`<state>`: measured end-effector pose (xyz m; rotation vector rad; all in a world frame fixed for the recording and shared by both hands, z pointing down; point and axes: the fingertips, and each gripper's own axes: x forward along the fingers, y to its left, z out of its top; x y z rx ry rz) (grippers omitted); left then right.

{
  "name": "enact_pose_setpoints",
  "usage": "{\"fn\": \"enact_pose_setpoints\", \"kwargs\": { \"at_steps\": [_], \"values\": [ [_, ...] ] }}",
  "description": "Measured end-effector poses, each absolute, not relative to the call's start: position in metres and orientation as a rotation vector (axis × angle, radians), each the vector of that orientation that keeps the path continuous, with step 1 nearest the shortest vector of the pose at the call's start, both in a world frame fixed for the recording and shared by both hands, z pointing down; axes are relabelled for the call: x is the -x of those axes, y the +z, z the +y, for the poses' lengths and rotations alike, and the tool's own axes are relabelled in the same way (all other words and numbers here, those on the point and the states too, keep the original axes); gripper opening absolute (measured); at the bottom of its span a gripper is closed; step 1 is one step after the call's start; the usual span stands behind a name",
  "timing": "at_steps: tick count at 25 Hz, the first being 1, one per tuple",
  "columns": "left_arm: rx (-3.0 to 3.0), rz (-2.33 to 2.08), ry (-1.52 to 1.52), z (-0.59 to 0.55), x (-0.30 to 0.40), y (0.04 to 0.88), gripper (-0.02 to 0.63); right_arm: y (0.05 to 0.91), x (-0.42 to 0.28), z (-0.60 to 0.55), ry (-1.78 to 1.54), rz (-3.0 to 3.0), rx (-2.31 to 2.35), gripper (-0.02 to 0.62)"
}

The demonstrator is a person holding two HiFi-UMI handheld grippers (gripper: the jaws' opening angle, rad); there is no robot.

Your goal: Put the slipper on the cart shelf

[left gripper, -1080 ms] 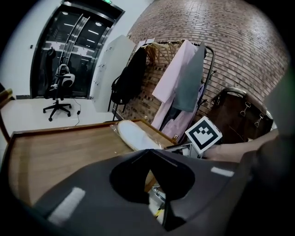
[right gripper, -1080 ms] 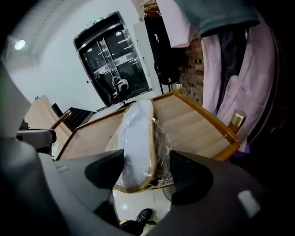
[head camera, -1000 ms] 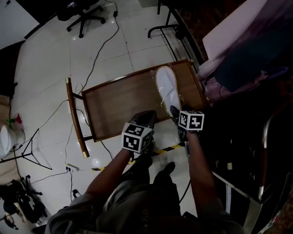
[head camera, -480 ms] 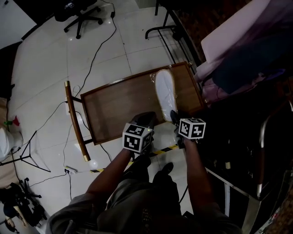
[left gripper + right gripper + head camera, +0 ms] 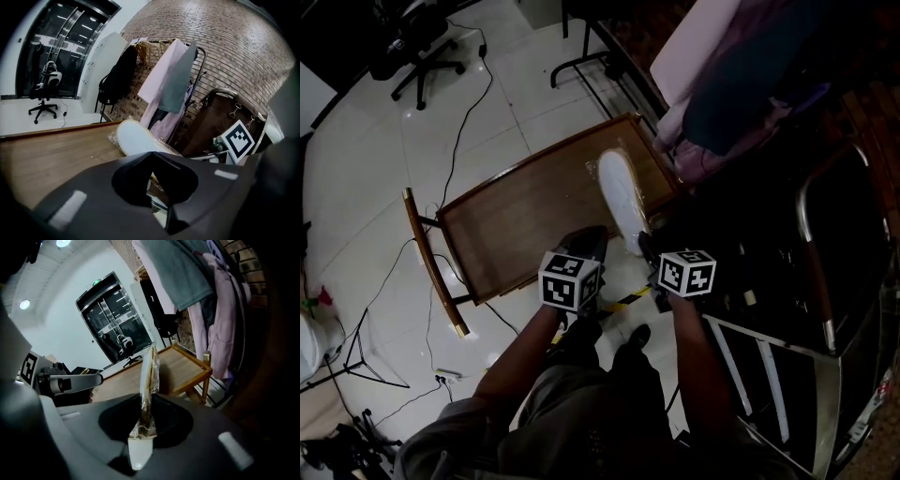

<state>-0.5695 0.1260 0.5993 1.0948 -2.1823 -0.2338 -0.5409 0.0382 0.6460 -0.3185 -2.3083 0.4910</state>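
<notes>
A white slipper (image 5: 619, 192) in clear wrap lies on the right end of the cart's wooden shelf (image 5: 516, 225), its near end past the shelf's front edge. My right gripper (image 5: 647, 246) is at that near end. In the right gripper view the slipper (image 5: 150, 376) stands edge-on between the closing jaws of that gripper (image 5: 143, 427), which press on it. My left gripper (image 5: 586, 239) hovers at the shelf's front edge, left of the slipper, shut with nothing in it. The left gripper view shows the slipper (image 5: 136, 138) just beyond that gripper (image 5: 152, 159).
A rack of pink and grey garments (image 5: 722, 84) stands behind the cart's right end. A metal frame (image 5: 816, 281) is at the right. Cables, an office chair (image 5: 412, 47) and yellow-black tape (image 5: 628, 300) are on the tiled floor. The cart's handle (image 5: 431, 262) is at the left.
The right gripper's jaws have closed on the slipper's near end. The head view has swung, so the cart now sits further left in it. The left gripper has stayed beside the slipper.
</notes>
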Motion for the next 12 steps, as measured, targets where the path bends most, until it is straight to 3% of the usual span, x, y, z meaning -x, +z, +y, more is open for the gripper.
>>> {"fn": "enact_pose_setpoints", "kwargs": {
  "at_steps": [12],
  "values": [
    [-1.276, -2.205, -0.159, 0.072, 0.467, 0.538, 0.008, 0.532, 0.408, -0.008, 0.496, -2.579, 0.244, 0.058]
  ]
}}
